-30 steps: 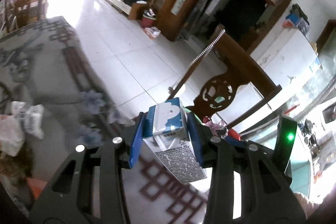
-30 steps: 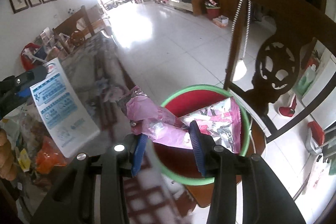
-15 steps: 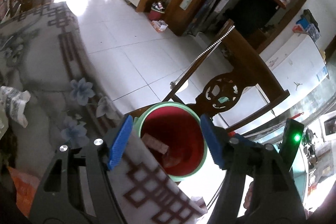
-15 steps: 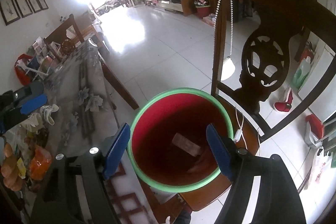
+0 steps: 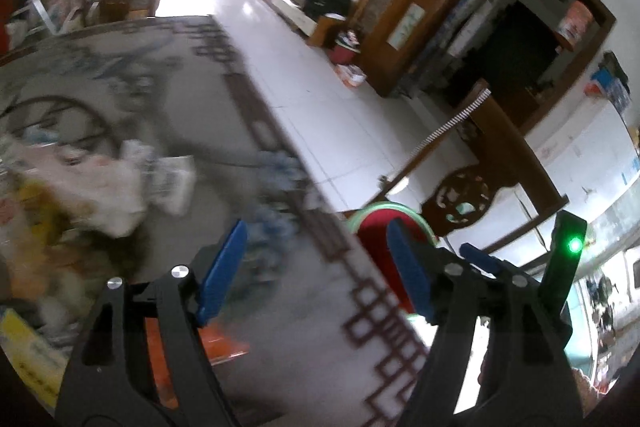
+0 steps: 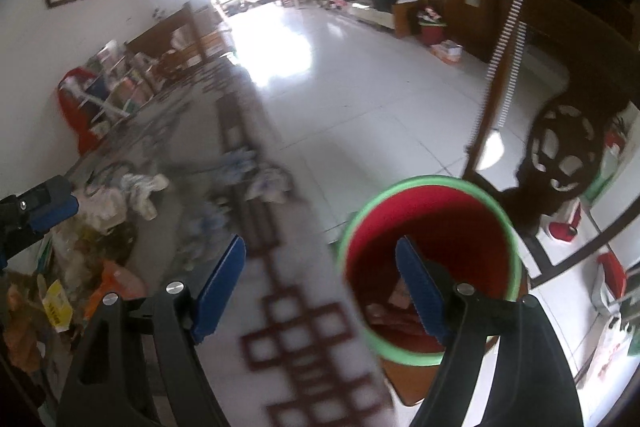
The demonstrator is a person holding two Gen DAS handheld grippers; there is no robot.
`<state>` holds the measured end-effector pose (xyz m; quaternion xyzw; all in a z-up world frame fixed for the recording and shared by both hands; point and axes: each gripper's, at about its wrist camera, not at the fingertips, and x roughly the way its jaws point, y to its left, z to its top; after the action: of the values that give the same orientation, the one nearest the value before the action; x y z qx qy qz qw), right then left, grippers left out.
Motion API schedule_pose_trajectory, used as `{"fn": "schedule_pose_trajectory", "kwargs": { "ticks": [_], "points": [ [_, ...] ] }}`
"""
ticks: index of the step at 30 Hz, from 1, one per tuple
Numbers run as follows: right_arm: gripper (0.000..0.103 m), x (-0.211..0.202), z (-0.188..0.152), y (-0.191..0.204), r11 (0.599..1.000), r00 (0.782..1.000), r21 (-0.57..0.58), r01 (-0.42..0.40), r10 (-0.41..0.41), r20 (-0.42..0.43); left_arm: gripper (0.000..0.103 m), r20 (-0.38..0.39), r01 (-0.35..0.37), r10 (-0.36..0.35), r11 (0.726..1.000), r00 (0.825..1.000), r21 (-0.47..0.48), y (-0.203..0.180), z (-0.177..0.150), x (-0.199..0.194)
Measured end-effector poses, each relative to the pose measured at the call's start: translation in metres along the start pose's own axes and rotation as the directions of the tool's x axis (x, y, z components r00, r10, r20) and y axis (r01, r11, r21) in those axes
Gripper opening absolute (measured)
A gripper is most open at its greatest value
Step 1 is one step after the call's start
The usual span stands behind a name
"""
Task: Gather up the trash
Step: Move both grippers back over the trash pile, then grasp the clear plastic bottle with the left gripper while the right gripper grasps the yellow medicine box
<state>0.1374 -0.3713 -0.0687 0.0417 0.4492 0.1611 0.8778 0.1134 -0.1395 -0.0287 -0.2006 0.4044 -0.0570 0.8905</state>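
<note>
Now, left heap: to the left of my left gripper [image 5: 316, 269], crumpled trash [image 5: 100, 195] lies piled on the patterned table [image 5: 280, 327], blurred by motion.
Left gripper: its blue jaws have just been opening and stand apart, empty; the blue-and-white carton they carried a second ago is gone.
Right gripper: my right gripper [image 6: 322, 285] has likewise just spread its jaws and holds nothing; the pink wrapper it carried has left them.
Bin: the red bin with a green rim [image 6: 506, 227] sits beyond the table edge, just behind the right-hand finger in both views, on a wooden chair seat [image 6: 404, 383].
What this means: I judge both pieces dropped into the bin, and both hands are swinging back toward the heap for more.
Hard to make out: the bin's contents show only as pinkish shapes at the bottom; the carton I cannot find. Individual items in the heap are too smeared to name.
</note>
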Motion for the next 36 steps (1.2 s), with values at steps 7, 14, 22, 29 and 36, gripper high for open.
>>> {"fn": "schedule_pose_trajectory", "kwargs": {
  "ticks": [7,14,22,29,36],
  "points": [
    [0.076,0.011,-0.007,0.078,0.994,0.997,-0.082,-0.073,0.071,-0.032,0.07,0.045,-0.145,0.151,0.983,0.988,-0.112,0.091,-0.013,-0.063],
    [0.08,0.031,-0.026,0.201,0.889,0.923,-0.284,-0.358,0.293,-0.248,0.071,0.05,-0.257,0.285,0.917,0.957,-0.304,0.196,-0.028,-0.119],
    [0.086,0.047,-0.056,0.323,0.67,0.8,-0.46,-0.583,0.375,-0.468,0.073,0.047,-0.289,0.327,0.885,0.944,-0.365,0.238,-0.039,-0.143],
    [0.086,0.07,-0.074,0.365,0.592,0.767,-0.513,-0.622,0.329,-0.55,0.074,0.014,-0.267,0.297,0.877,0.955,-0.401,0.253,-0.047,-0.14],
    [0.065,0.08,-0.082,0.369,0.588,0.793,-0.558,-0.586,0.274,-0.544,0.081,-0.047,-0.215,0.214,0.903,0.976,-0.373,0.253,-0.03,-0.109]
  ]
}}
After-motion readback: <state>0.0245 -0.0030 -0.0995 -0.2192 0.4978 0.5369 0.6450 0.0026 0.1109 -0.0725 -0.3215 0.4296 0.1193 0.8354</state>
